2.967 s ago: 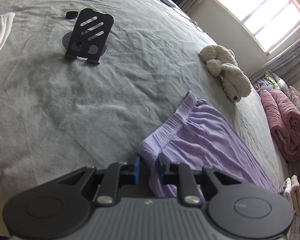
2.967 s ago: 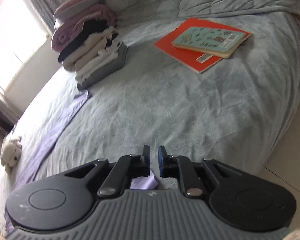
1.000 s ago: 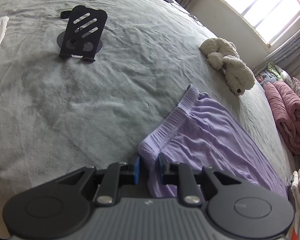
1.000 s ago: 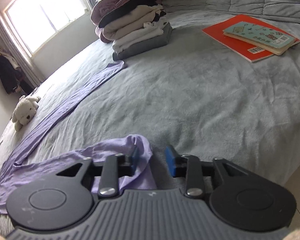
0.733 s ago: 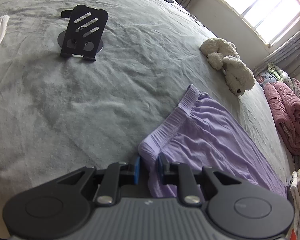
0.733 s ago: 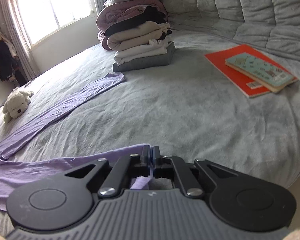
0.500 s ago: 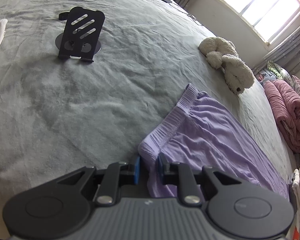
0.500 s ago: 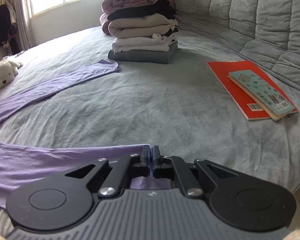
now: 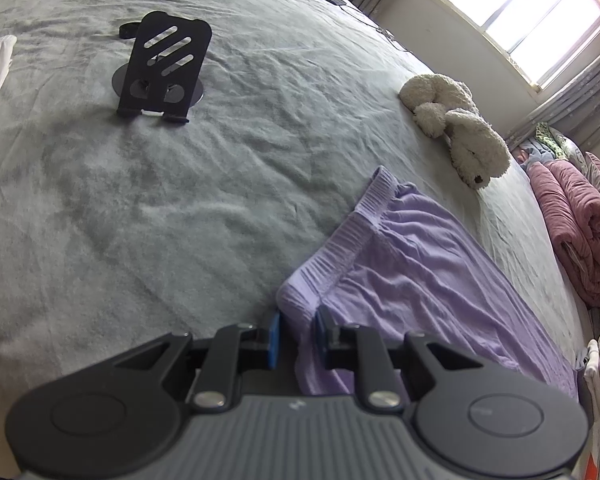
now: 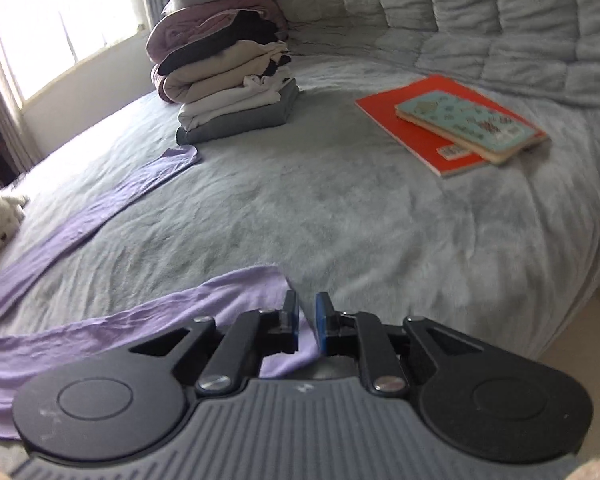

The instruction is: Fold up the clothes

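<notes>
My left tool [image 9: 296, 338] pinches the purple pants [image 9: 412, 264] at the waistband corner. Right tool [image 10: 307, 322] sits slightly spread over a leg end, gripping nothing. Looks mid-fold; next needs that end pinched.

Black phone stand [image 9: 162, 70] far ahead-left of claw, white plush dog [image 9: 458, 126] ahead-right by window [image 9: 516, 16], red notebook [image 10: 428, 124] w/ teal book [image 10: 466, 122] atop, ahead-right, grey bedspread [image 9: 180, 200] below

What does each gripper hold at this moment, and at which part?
The left gripper holds the purple trousers at a corner of the waistband. The right gripper is open and holds nothing; a trouser leg end lies under it.
</notes>
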